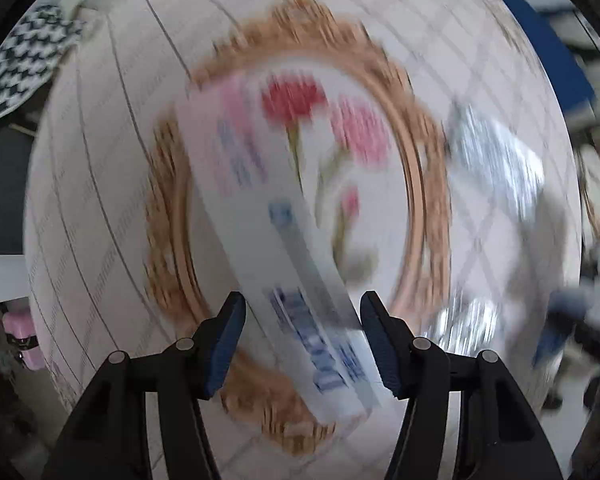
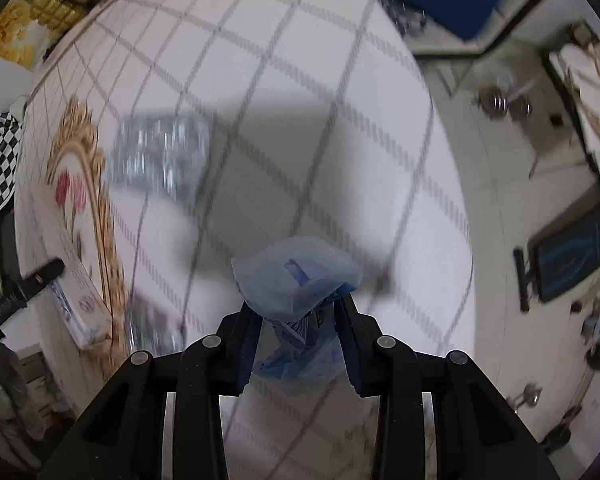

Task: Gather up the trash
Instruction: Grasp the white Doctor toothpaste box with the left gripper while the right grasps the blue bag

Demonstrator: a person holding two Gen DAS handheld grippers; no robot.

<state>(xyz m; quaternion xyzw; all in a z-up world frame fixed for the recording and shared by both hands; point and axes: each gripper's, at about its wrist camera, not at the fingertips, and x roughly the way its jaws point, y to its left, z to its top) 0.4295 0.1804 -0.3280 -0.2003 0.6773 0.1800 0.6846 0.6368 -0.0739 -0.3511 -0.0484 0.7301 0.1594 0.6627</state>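
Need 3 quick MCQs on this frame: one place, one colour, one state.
1. Where does the long white box lie?
A. across the flower medallion
B. on the floor
C. on the checked cloth

2. What colour is the medallion's ornate border?
A. green
B. black
C. gold

3. What state are the right tongs in?
A. open, empty
B. closed on a blue plastic bag
C. closed on the white box

Key:
1 A: the white box crosses the flower medallion.
2 C: the border is gold.
3 B: the right tongs pinch the blue plastic bag.
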